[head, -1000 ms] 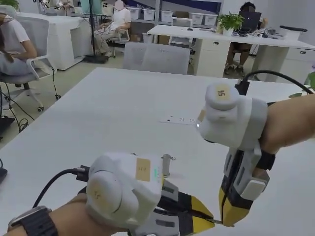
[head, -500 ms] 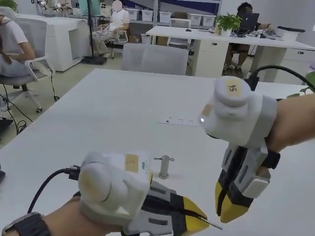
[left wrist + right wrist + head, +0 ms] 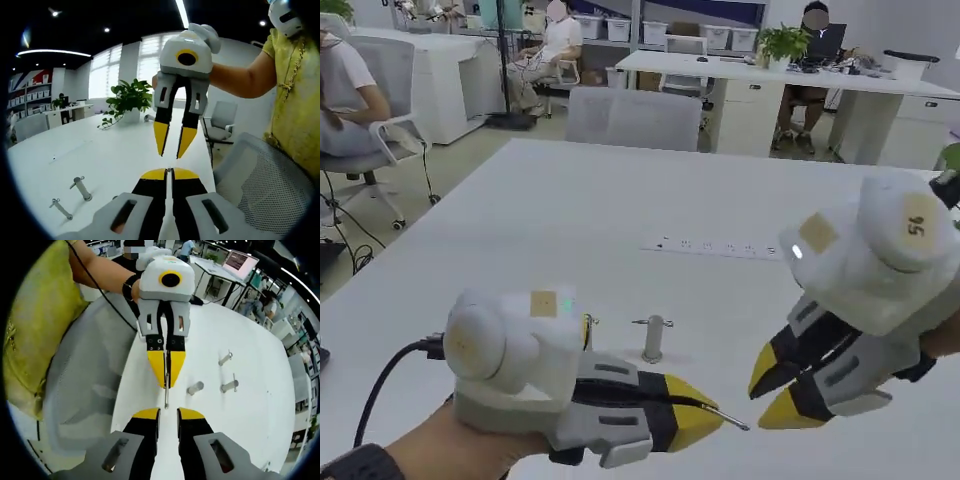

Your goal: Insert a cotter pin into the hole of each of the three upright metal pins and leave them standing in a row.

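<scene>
My left gripper [image 3: 715,415] is shut on a thin cotter pin [image 3: 732,422] that sticks out past its yellow tips. My right gripper [image 3: 760,403] faces it from the right, open, a little apart from the pin's end. In the right gripper view the left gripper [image 3: 166,385] points the cotter pin [image 3: 166,395] at my own open jaws. Three metal pins stand on the table: a bare one [image 3: 195,388], and two [image 3: 230,386] [image 3: 225,358] with a cross piece. One upright pin [image 3: 653,340] stands just beyond the left gripper.
The white table [image 3: 570,220] carries a flush power strip [image 3: 720,246] at its middle. A grey chair [image 3: 638,118] stands at the far edge. People sit at desks in the background, and a potted plant [image 3: 127,100] is at the table's end.
My right gripper has swung away to the right from the cotter pin's tip and its jaws now stand apart. The left gripper has shifted slightly left, still holding the pin.
</scene>
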